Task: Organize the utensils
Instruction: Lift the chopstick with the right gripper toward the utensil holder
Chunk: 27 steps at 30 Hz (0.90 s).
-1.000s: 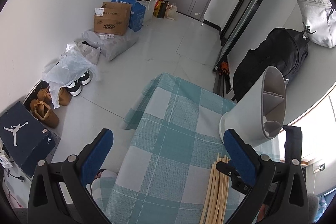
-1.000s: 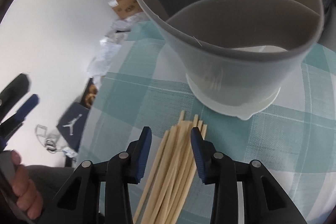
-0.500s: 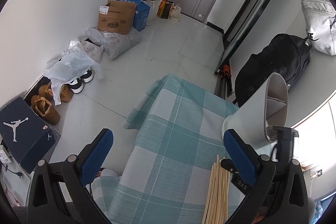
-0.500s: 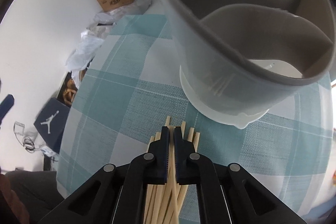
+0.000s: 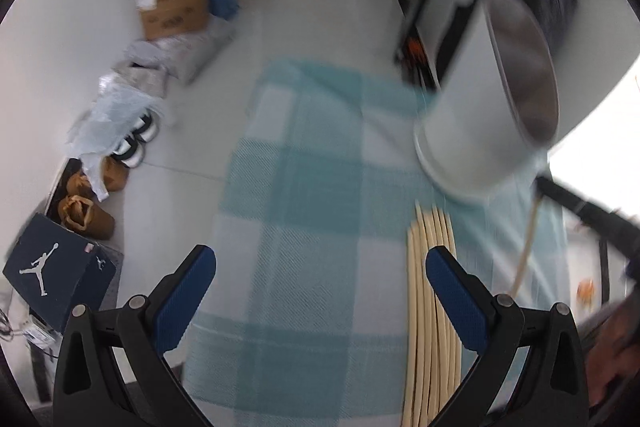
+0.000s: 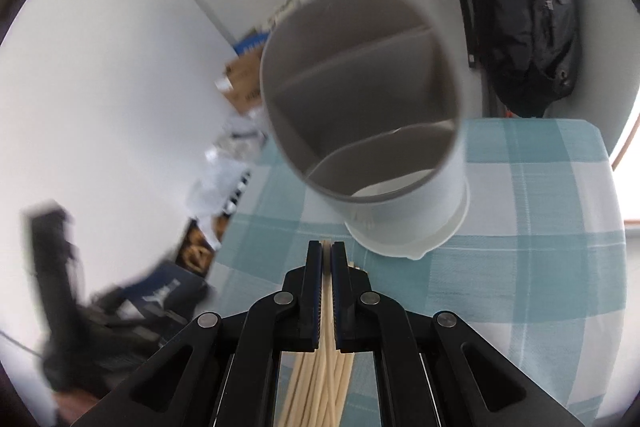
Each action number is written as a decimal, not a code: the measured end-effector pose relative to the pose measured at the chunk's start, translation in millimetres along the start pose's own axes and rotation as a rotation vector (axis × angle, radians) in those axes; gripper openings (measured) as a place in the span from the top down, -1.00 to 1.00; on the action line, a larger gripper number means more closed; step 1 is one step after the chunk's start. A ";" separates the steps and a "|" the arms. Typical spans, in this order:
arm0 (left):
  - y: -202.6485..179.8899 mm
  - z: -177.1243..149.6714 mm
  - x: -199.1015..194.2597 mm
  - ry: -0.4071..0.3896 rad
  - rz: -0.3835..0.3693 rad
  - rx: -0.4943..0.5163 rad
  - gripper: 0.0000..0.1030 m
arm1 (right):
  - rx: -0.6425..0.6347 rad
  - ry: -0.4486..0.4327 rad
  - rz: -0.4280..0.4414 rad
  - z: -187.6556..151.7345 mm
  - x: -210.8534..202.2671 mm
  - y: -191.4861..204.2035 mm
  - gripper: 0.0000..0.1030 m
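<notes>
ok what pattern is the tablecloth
Teal and white checks on the tablecloth, clearest in the right wrist view.

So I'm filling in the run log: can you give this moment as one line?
right hand-held gripper: shut on chopstick | left hand-held gripper: open, empty | chopsticks: on tablecloth | utensil holder: upright, no utensils visible inside

Tall grey holder (image 6: pixel 362 131) just beyond chopstick pile (image 5: pixel 430 307); open checked cloth (image 5: pixel 304 267) leftward.

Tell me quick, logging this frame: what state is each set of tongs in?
Left tongs: open, holding nothing.
Right tongs: closed on a chopstick from the bundle.
</notes>
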<state>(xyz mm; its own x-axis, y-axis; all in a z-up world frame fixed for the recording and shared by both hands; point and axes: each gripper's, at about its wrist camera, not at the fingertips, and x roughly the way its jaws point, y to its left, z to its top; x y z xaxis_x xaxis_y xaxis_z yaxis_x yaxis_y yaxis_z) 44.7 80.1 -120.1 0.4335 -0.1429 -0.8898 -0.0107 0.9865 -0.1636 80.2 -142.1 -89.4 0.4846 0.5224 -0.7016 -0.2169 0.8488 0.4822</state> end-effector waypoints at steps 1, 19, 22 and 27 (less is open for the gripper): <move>-2.9 -2.9 4.2 0.028 0.005 0.022 -0.98 | 0.013 -0.017 0.016 -0.5 -7.7 -5.0 0.93; -25.5 -17.9 40.7 0.175 0.126 0.077 -0.99 | 0.081 -0.195 0.125 -11.4 -82.9 -59.1 0.93; -29.3 -15.1 45.5 0.189 0.157 0.096 -0.98 | 0.089 -0.216 0.131 -9.0 -93.0 -63.3 0.93; -31.3 -6.7 50.3 0.202 0.148 0.098 -0.91 | 0.108 -0.230 0.146 -9.1 -98.5 -69.3 0.93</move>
<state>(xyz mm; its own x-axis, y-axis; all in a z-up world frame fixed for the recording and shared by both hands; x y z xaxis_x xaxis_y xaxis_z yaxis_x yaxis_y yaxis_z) 60.7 41.5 -162.5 0.2451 0.0005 -0.9695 0.0313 0.9995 0.0084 39.8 -251.6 -58.4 0.6374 0.5953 -0.4892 -0.2127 0.7462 0.6309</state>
